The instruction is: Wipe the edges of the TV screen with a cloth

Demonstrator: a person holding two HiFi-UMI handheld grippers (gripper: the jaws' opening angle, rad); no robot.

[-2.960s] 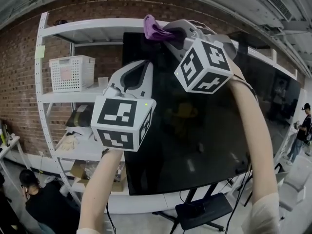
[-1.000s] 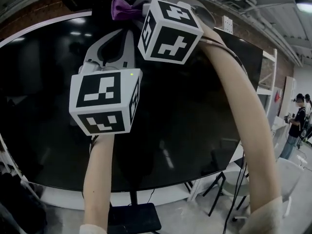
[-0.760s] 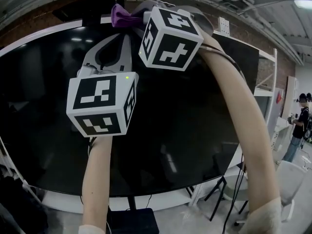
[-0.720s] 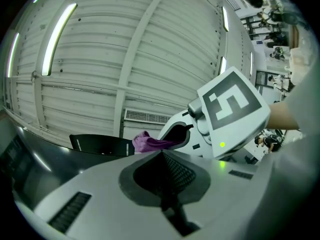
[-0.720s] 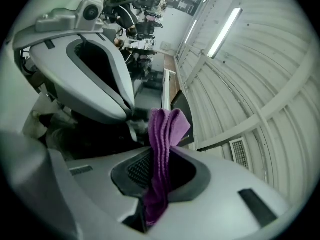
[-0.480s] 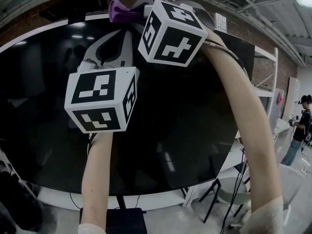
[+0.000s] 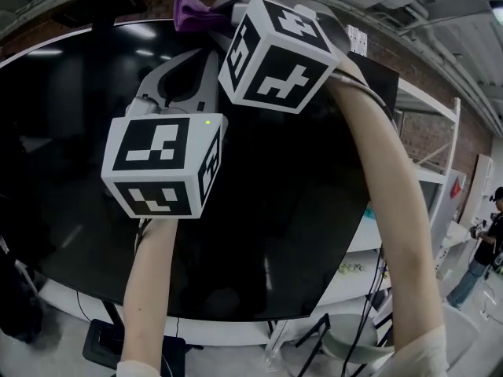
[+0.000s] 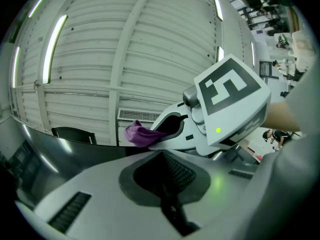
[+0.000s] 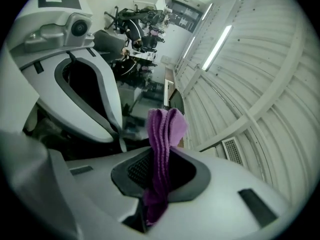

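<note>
Pinching the purple cloth in your right gripper, you're clamping its folded middle, and a tuft is sticking out past the tips. You're holding it up at the top edge of the TV screen; can't tell whether it's touching or just off. That edge is running left-right across your head view, so my guess is the next wipe is going sideways along it, cloth leading. Your right gripper is the nearer one and is doing the work. Your left gripper is hovering lower in front of the glass, jaws together with nothing between them. The cloth is looking small, soft and bunched in ribbed folds. The screen is showing dark and glossy, reflecting the ceiling lights.
</note>
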